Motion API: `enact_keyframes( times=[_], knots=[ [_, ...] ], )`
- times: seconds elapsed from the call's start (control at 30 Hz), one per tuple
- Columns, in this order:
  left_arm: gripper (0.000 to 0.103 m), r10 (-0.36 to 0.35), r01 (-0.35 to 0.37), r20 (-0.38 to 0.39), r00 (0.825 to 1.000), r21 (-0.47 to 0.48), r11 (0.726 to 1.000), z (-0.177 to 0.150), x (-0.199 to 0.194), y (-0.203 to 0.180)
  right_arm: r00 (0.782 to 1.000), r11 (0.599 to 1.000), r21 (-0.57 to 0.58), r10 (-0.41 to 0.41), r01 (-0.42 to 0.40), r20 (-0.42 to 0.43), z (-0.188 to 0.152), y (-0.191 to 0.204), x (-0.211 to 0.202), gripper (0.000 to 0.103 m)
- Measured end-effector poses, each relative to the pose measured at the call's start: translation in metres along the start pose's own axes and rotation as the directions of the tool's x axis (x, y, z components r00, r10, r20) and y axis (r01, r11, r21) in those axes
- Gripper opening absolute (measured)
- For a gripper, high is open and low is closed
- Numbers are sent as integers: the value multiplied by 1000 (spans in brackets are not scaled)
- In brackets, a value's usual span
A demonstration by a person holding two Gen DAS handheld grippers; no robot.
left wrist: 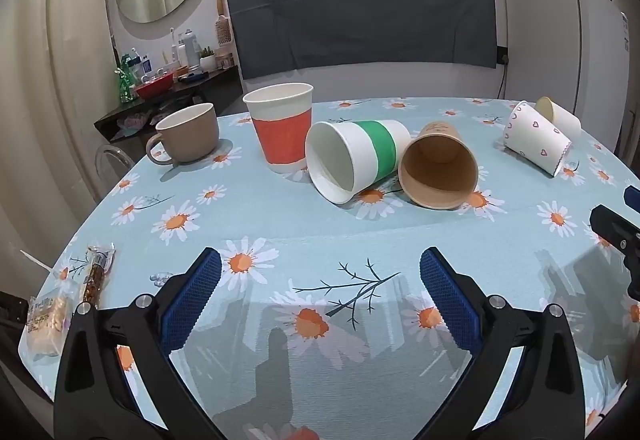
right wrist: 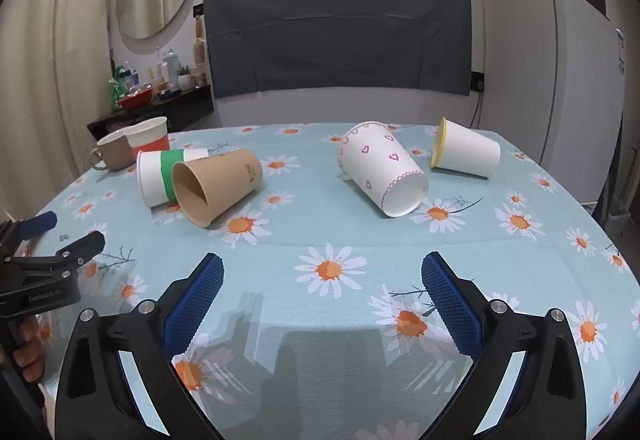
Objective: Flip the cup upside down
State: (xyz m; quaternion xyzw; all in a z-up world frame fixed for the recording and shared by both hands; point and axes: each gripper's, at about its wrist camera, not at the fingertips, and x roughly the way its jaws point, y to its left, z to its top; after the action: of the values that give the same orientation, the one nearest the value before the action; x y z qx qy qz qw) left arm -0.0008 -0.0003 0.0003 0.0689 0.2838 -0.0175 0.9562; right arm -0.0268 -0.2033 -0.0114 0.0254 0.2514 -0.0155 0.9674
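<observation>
**Plainly, nothing is gripped yet: choosing a cup and a clean approach**

Starting at the left, a beige mug and a red-banded paper cup stand upright, mouths up, close together. Next come the green-banded cup and the brown cup, both lying on their sides and touching, mouths toward the near edge of the daisy tablecloth. Farther right lie the heart-print cup and, well apart from it, the yellow-rimmed cup, also on their sides.

Both tools hang over the near part of the table, short of every cup. The left gripper has its blue pads spread wide with only cloth between them; the right gripper is likewise spread and holds nothing.

The task does not say which cup, so I judge that any still needs inverting. A sound choice seems the heart-print cup for the right gripper: it lies alone, so the fingers can close across its wall without nudging a neighbour. Grip near mid-height and lightly, since thin paper probably buckles. The touching pair would likely roll if one is pulled away carelessly.
</observation>
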Motion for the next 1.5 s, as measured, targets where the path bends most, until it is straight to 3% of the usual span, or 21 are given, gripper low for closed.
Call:
enact_keyframes(
  times=[0.97, 1.5],
  knots=[
    [97, 1, -1, -14, 1000, -16, 1000, -2, 4, 2, 1000, 1000, 1, 1, -1, 2, -2, 2, 0, 95],
    [97, 35, -36, -17, 999, -16, 999, -3, 2, 1, 1000, 1000, 1, -4, 4, -1, -2, 2, 0, 95]
  ],
)
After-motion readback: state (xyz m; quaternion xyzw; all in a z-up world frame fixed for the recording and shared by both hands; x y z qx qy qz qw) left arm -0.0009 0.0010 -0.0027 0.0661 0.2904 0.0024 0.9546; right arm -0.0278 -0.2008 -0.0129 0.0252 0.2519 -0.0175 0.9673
